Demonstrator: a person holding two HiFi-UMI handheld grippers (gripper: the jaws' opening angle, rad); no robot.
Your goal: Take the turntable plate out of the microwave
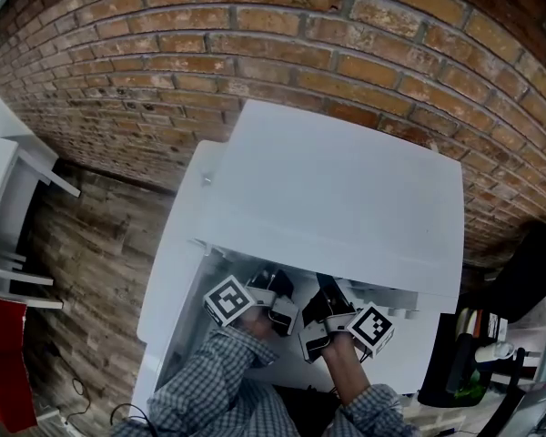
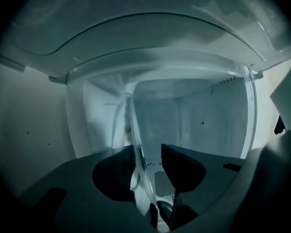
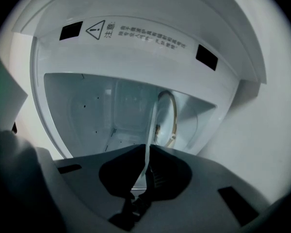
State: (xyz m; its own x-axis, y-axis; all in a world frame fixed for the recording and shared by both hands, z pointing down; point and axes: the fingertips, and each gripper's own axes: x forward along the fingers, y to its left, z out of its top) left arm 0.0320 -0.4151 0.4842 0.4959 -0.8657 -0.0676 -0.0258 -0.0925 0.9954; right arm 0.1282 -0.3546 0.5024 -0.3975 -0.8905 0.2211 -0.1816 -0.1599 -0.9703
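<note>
The clear glass turntable plate stands on edge inside the white microwave. Its rim runs between the jaws of my left gripper, which stand open. The rim lies close against the left pad, with a gap to the right pad. My right gripper is shut on another part of the plate's thin edge. In the head view both grippers, left and right, reach side by side into the microwave's front opening, where their tips and the plate are hidden.
The microwave cavity walls close in on both sides, and a warning label sits above the opening. A brick wall rises behind. A white shelf unit stands at the left, dark clutter at the right.
</note>
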